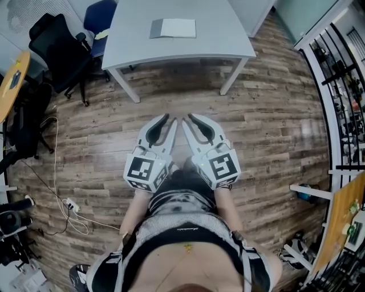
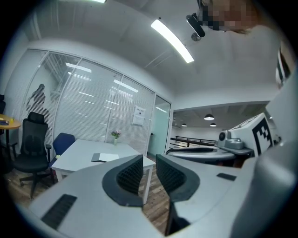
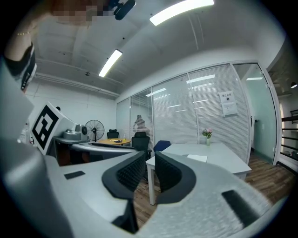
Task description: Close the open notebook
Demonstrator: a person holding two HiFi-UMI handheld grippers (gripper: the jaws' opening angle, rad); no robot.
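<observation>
The notebook point(image 1: 173, 28) lies open on the grey table point(image 1: 171, 50) at the far end of the room, a grey leaf on its left and a white page on its right. It also shows small in the left gripper view as the notebook point(image 2: 104, 157), and in the right gripper view as the notebook point(image 3: 197, 158). Both grippers hang side by side over the wooden floor, close to the person's body and well short of the table. My left gripper point(image 1: 169, 118) point(image 2: 149, 161) is open by a narrow gap with nothing in it. My right gripper point(image 1: 188, 118) point(image 3: 151, 157) is likewise slightly open and holds nothing.
A black office chair point(image 1: 57, 45) and a blue chair point(image 1: 100, 14) stand at the table's left. Cables and a power strip point(image 1: 69, 203) lie on the floor at left. A black railing point(image 1: 342, 74) runs along the right. A small flower vase point(image 2: 115, 135) stands on the table.
</observation>
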